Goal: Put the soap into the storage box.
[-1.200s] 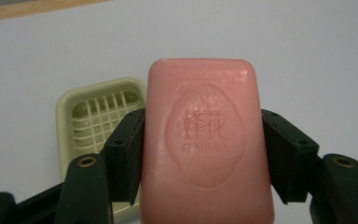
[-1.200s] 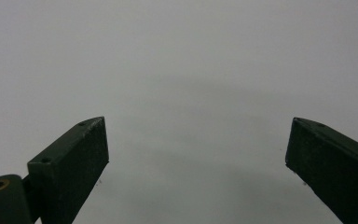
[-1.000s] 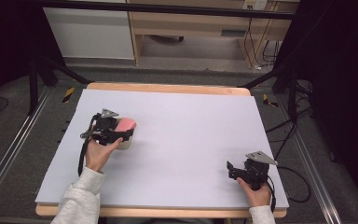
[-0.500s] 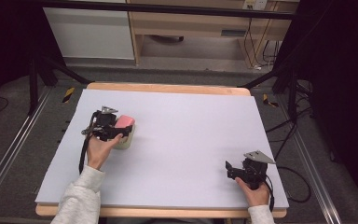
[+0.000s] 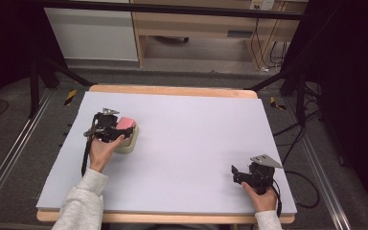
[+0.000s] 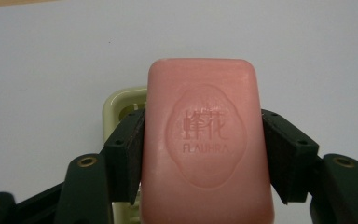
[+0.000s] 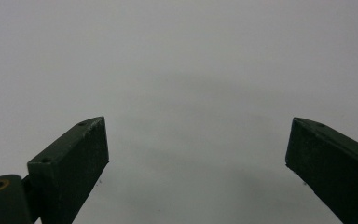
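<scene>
A pink bar of soap [image 6: 205, 140] with an embossed oval mark sits clamped between the two black jaws of my left gripper [image 6: 204, 154]. Under it lies a pale yellow-green soap dish [image 6: 121, 105], its rim showing to the left of the bar. In the high view the left gripper [image 5: 123, 132] holds the soap [image 5: 126, 125] over the dish [image 5: 128, 143] at the left of the white table top [image 5: 196, 129]. My right gripper [image 5: 234, 173] rests near the front right corner, jaws wide apart over bare white surface [image 7: 196, 154].
The white board lies on a wooden table [image 5: 172, 91]. Behind it stand a wooden bench and a white cabinet [image 5: 93, 33]. Black stand legs and cables [image 5: 297, 124] run beside the right edge. Metal rails [image 5: 9, 158] line the floor at the left.
My left gripper has carried the soap slightly nearer and lower, onto the soap dish. The right gripper has stayed where it was.
</scene>
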Demonstrator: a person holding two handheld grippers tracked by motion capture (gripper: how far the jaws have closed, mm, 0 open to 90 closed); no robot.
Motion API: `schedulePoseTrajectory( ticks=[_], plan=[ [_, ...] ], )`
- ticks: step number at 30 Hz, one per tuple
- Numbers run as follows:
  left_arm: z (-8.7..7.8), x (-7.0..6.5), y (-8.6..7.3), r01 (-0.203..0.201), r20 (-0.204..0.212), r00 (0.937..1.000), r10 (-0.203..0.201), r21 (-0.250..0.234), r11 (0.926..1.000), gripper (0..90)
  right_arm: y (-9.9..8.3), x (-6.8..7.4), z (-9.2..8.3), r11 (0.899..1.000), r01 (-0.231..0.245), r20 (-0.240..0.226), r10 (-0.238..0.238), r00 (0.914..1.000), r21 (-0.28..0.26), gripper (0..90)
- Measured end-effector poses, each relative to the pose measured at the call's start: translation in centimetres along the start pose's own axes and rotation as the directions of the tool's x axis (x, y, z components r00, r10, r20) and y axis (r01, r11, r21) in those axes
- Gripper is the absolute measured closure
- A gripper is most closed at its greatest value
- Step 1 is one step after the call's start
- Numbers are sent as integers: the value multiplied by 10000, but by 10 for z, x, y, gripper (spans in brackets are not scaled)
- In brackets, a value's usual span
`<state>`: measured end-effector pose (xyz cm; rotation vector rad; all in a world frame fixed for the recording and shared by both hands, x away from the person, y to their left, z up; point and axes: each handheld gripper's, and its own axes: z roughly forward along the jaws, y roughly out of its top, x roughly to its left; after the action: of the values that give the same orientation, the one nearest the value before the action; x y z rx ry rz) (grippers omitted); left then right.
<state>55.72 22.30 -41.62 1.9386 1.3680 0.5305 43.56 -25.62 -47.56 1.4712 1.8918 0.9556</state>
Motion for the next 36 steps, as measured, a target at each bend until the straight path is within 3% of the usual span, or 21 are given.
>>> schedulePoseTrajectory(
  ticks=[36],
  plan=[
    [26, 8, -13, 38, -481, 9988, -5, 691, 9976, 374, 0, 0, 0, 10000, -10, 4, 10, 10000, 18, 61]
  ],
)
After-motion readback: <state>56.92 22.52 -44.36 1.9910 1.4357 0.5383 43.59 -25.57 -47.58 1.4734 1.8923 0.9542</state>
